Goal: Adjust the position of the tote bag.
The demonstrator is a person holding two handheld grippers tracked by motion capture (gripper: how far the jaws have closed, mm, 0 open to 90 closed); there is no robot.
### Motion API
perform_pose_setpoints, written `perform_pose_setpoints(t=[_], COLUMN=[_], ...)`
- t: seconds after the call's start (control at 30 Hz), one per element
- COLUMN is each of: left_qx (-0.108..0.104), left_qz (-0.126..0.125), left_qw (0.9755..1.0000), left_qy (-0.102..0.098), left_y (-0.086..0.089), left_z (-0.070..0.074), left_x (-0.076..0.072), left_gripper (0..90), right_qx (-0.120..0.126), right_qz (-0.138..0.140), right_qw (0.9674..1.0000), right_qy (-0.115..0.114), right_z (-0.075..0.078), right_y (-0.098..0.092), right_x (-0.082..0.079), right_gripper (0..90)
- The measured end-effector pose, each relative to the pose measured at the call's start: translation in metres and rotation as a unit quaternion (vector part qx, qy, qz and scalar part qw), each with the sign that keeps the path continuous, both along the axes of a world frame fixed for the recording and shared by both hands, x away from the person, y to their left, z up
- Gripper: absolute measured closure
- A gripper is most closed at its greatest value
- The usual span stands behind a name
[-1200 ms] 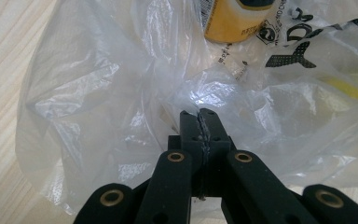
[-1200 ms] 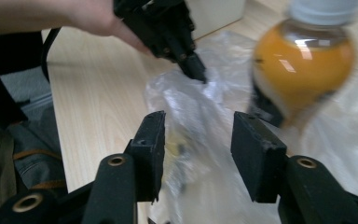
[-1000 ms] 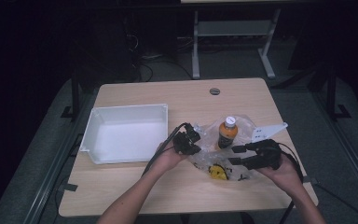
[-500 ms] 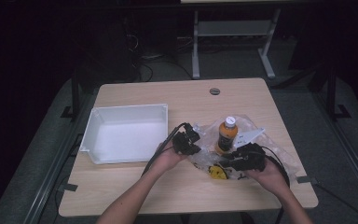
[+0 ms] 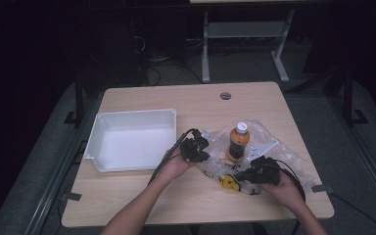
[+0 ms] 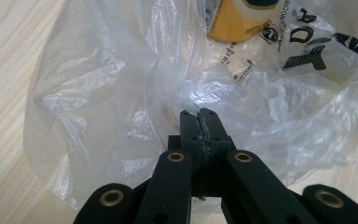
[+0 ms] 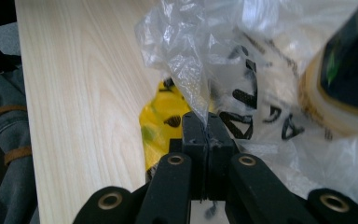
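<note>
- Gripping the clear plastic bag with both tools is the step in hand: the left gripper pinches the bag's left edge, and the right gripper has just been closing its jaws, which now nip a fold of film at the near right side.
- The bag lies on the wooden table, right of centre, just right of the white tray, which is empty.
- An orange bottle with a white cap stands upright inside the bag, and a small yellow item lies at the bag's near edge.
- By my judgement the work is early: both holds are made, but nothing has come out of the bag and nothing sits in the tray. Opening or lifting the bag is left.
- The high view gives the whole layout of tray, bag and both hands, but not whether film sits between the jaws.
- The left gripper view shows its jaws pressed together on crinkled film, with the bottle's base beyond.
- The right gripper view shows its jaws shut on a ridge of film, black printed lettering on the bag, and the yellow item just behind the jaws.
</note>
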State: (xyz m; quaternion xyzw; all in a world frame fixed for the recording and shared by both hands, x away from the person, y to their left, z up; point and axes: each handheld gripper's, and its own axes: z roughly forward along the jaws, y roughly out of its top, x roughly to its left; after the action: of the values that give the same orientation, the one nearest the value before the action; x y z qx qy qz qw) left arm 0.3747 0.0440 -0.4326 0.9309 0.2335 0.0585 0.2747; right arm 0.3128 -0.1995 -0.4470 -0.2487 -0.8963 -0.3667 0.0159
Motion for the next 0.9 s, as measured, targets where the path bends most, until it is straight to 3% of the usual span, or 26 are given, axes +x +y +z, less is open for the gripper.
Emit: perform_pose_setpoints(t=[0.37,0.73,0.9], left_qx=[0.003,-0.004,-0.017], left_qz=[-0.003,-0.002,0.002], left_qw=[1.0000,0.9999,0.9998], left_qy=[0.005,0.009,0.010], left_y=[0.001,0.002,0.008], left_z=[-0.002,-0.004,-0.003], left_x=[0.001,-0.001,-0.002], left_gripper=[90.0,90.0,89.5], right_qx=[-0.009,-0.010,-0.004], right_qz=[-0.015,-0.025,-0.032], right_qw=[0.9996,0.9995,0.9994], right_qy=[0.022,0.018,0.015], right_z=[-0.010,-0.013,-0.011], right_y=[-0.014,-0.020,-0.023], right_x=[-0.006,-0.008,-0.011], right_gripper=[89.4,89.0,80.3])
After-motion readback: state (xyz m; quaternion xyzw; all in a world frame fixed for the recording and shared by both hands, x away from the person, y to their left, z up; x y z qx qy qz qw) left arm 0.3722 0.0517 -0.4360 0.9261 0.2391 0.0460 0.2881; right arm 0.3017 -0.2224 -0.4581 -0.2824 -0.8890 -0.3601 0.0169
